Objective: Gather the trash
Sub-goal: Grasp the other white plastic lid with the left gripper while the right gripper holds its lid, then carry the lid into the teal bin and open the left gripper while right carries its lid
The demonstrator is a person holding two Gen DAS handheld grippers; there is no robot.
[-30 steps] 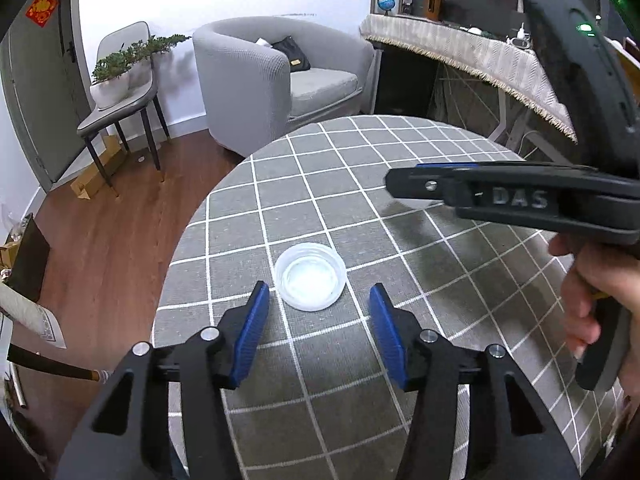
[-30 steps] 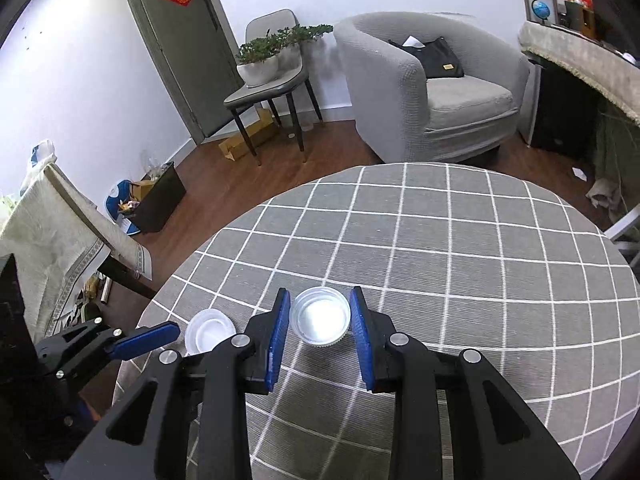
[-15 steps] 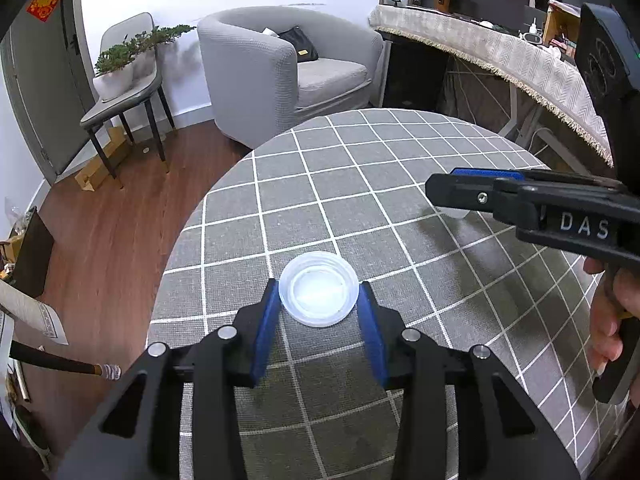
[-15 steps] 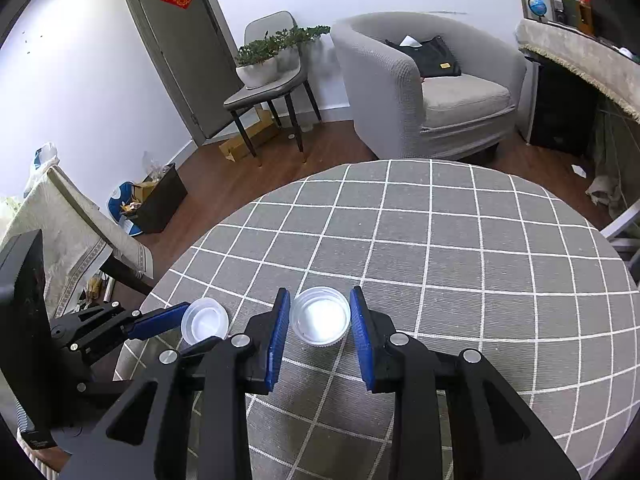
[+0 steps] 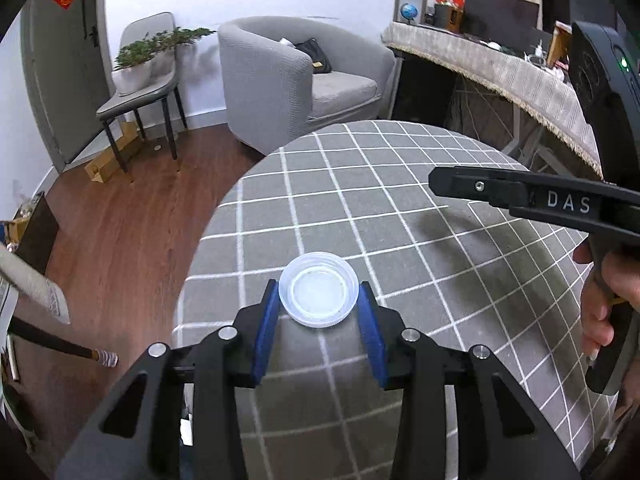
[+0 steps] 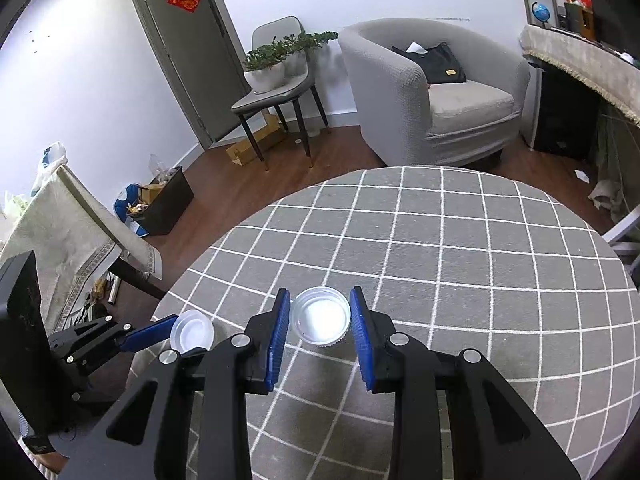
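Observation:
My left gripper [image 5: 319, 300] is shut on a white plastic lid [image 5: 319, 289] and holds it above the round grey checked table [image 5: 360, 184]. My right gripper [image 6: 320, 316] is shut on a second white lid [image 6: 320, 316], also above the table. The left gripper [image 6: 160, 330] with its lid [image 6: 192, 330] shows at the lower left of the right wrist view. The right gripper's black body [image 5: 532, 198] reaches in from the right of the left wrist view; its tips cannot be seen there.
A grey armchair [image 6: 428, 92] stands beyond the table. A chair with potted plants [image 6: 276, 76] is by the door. A black bin with bags [image 6: 164, 204] sits on the wooden floor at left. A cloth-covered desk [image 5: 500, 76] runs along the right.
My left gripper moved forward around its lid, closed on it and lifted it. My right gripper has kept its lid and rose slightly.

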